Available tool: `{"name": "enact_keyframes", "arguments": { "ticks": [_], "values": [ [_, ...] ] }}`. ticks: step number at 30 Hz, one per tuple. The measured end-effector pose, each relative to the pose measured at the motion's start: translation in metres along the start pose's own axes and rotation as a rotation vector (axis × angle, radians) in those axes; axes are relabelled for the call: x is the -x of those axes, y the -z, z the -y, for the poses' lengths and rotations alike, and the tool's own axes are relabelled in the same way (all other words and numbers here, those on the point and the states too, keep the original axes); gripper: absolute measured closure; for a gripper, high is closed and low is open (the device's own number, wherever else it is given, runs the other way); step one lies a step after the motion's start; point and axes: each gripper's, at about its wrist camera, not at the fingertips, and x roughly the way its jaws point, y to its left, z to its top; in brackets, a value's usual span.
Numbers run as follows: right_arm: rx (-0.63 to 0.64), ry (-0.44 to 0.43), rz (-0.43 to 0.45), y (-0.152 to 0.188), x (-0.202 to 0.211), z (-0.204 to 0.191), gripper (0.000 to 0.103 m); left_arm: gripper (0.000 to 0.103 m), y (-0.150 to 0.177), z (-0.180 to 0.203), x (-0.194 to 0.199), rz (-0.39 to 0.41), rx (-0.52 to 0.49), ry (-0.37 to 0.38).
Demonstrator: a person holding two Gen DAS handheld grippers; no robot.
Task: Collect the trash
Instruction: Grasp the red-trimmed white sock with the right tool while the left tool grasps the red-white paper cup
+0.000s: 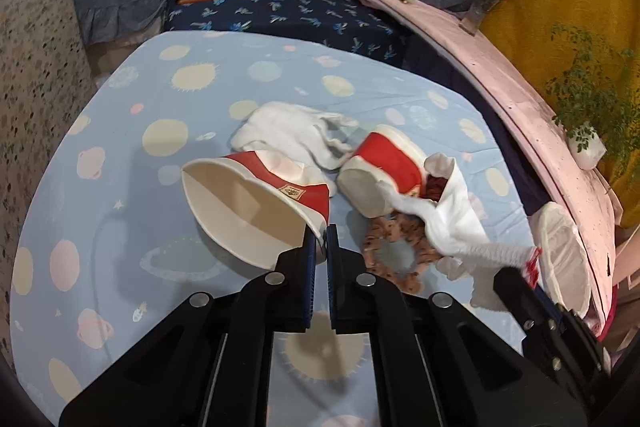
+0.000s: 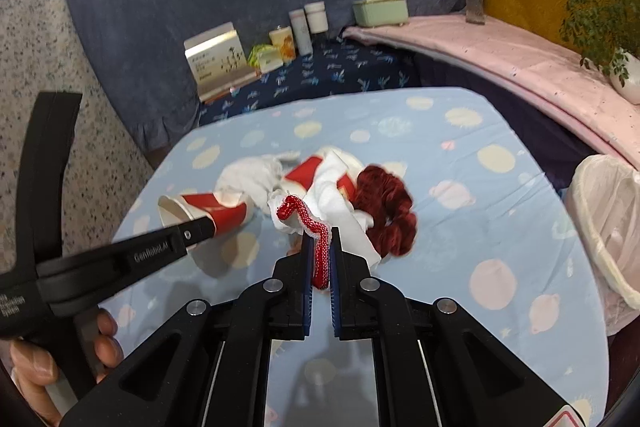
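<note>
— On the blue planet-print table point(image 1: 120, 131), what did the left gripper point(image 1: 321, 233) have?

— Its jaws were pinched together on the rim of a red-and-white paper cup point(image 1: 256, 203). That cup lay tipped on its side, mouth toward the camera, and in the left wrist view its lower edge seemed raised off the cloth.

— And the right gripper point(image 2: 321, 251)?

— Clamped narrow on the red-trimmed cuff of a white sock point(image 2: 316, 239). The cuff ran up between the blue pads, and the rest of the sock trailed back over the pile.

— What was in the pile?

— A second red-and-white cup point(image 1: 386, 167) on its side, with the sock draped across it; crumpled white tissue point(image 1: 288, 131) behind the two cups; a brown patterned scrunchie point(image 1: 394, 251) flat on the cloth just beside the second cup; and a dark red fluffy thing point(image 2: 386, 209), whose nature I could not tell.

— Where was the bin?

— A white-lined trash bin point(image 2: 608, 227) stood off the table's right edge, apart from both grippers. A hand point(image 2: 40, 367) showed at the lower left of the right wrist view, gripping the left tool's handle.
</note>
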Motion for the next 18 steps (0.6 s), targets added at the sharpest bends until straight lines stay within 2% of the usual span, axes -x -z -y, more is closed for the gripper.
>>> {"name": "enact_keyframes", "arguments": {
  "ticks": [8,18],
  "values": [
    [-0.069,0.021,0.105,-0.019,0.042,0.032,0.096,0.098,0.004,0.047,0.024,0.042,-0.09,0.038],
    [-0.162,0.074,0.181,-0.022,0.082,0.09,0.096,0.098,0.018,0.125,0.039,0.054,-0.227,0.099]
  ]
}}
